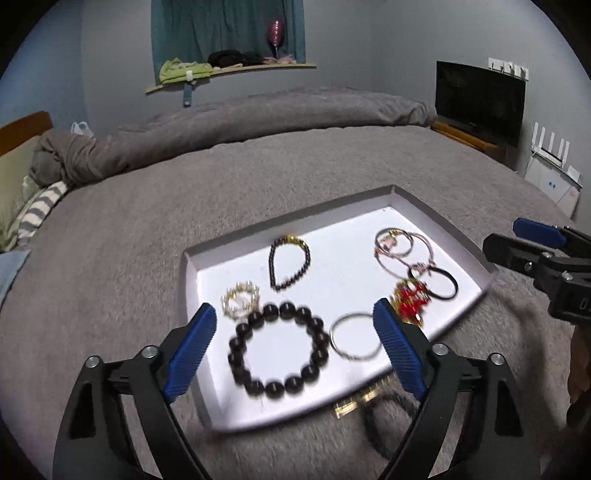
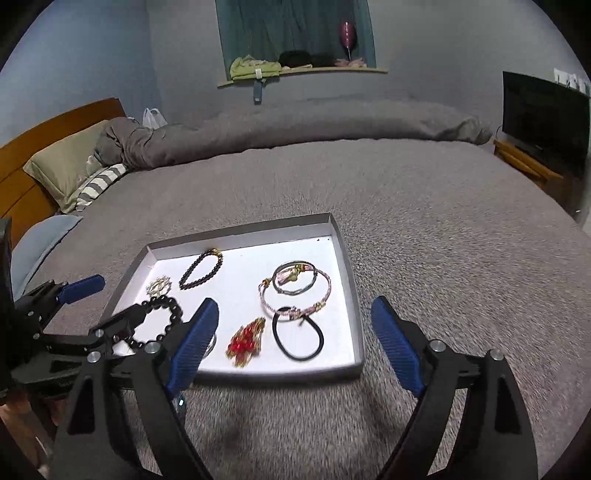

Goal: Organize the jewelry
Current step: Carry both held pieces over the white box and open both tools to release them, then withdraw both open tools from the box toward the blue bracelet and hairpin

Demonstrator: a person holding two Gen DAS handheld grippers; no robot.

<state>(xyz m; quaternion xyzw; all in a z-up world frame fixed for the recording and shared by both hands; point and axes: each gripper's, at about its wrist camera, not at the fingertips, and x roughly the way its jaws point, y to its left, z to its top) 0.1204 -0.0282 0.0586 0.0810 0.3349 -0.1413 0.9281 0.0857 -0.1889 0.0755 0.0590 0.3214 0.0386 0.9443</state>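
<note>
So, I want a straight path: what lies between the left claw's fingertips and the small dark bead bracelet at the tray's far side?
In the left wrist view, the large black bead bracelet lies between the left claw and the small bead bracelet.

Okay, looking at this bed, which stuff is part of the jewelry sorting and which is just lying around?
Job:
shallow white tray
big black bead bracelet
thin silver bangle
red beaded ornament
black hair tie

Lying about:
black television
pink wine glass
green pillow

A grey blanket (image 2: 406, 206) covers the bed, with a dark television (image 2: 546, 122) standing beyond it.
</note>
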